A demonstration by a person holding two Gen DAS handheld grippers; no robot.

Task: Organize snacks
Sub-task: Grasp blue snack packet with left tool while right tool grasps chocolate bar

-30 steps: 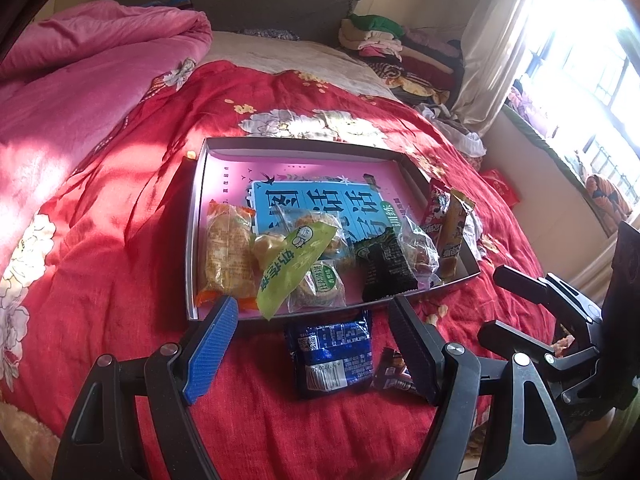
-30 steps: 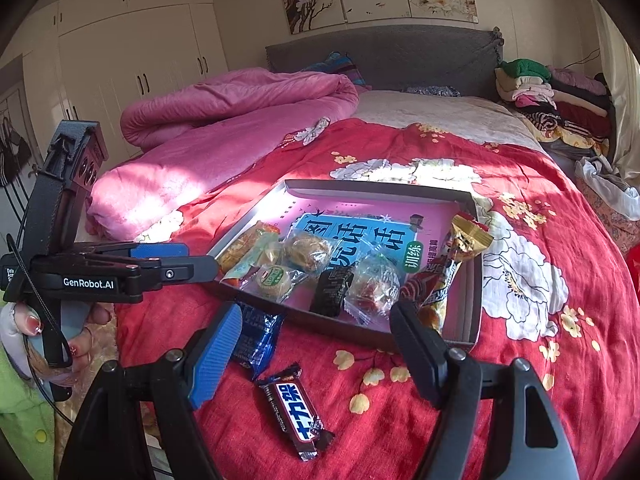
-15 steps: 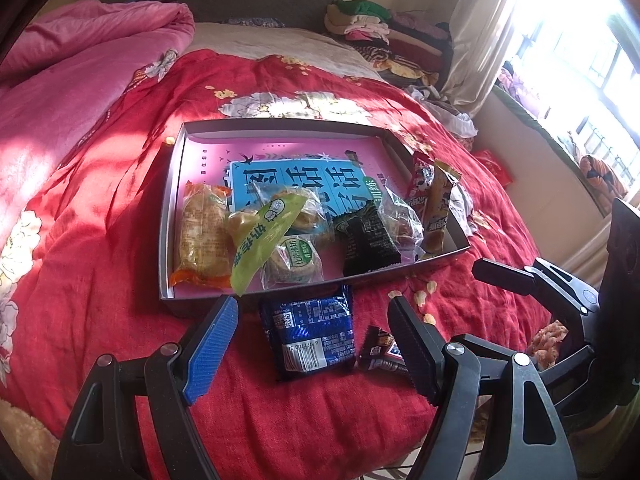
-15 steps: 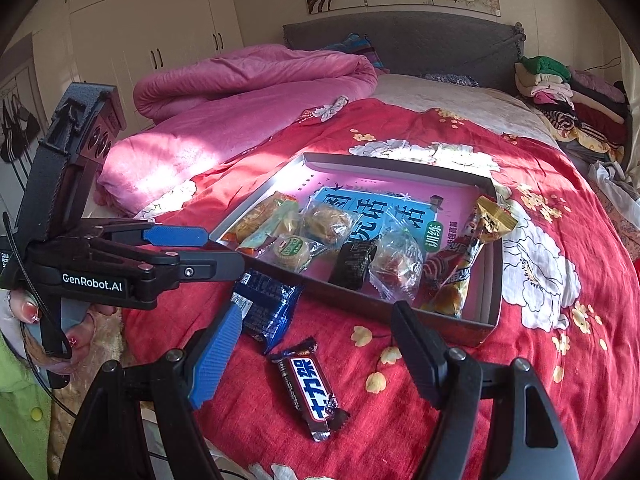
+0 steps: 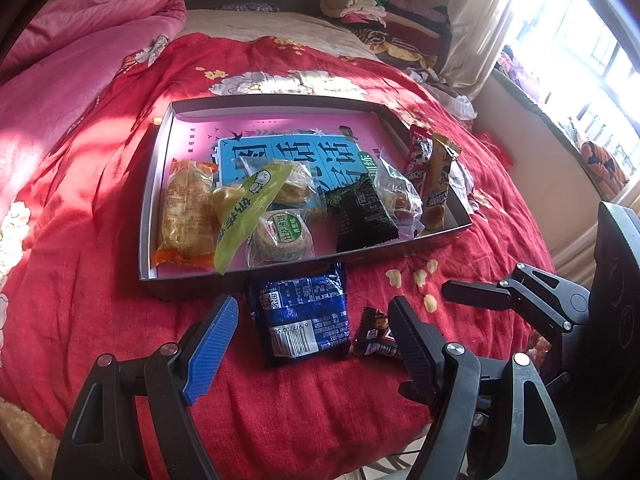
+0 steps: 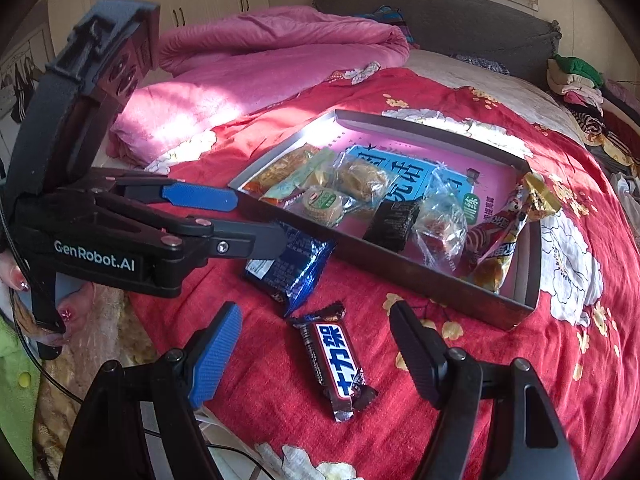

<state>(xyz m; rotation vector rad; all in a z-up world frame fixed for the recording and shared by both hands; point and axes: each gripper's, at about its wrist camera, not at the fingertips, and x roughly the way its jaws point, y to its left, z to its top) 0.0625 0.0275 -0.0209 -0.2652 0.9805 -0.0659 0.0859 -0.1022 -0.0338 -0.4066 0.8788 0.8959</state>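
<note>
A grey tray (image 5: 146, 220) lies on the red bedspread, with several wrapped snacks and a blue-and-pink book inside. In front of the tray lies a blue foil packet (image 5: 300, 316), and a dark chocolate bar (image 5: 374, 336) sits just right of it. My left gripper (image 5: 314, 320) hovers open over the blue packet, nothing between its pads. In the right wrist view the chocolate bar (image 6: 336, 360) lies between the open fingers of my right gripper (image 6: 316, 330), untouched. The blue packet (image 6: 288, 264) and the tray (image 6: 400, 264) lie beyond, with the left gripper (image 6: 256, 220) reaching in from the left.
A pink quilt (image 6: 256, 64) is bunched at the far left of the bed. Folded clothes (image 5: 360, 4) are stacked by the headboard, near the curtain and window. The bed's near edge (image 6: 224, 420) is just below the grippers. A person's hand (image 6: 68, 312) holds the left gripper's handle.
Both grippers have come lower and closer to the bed. The blue packet and the chocolate bar now look larger, between the fingers. Both stay open at the same width.
</note>
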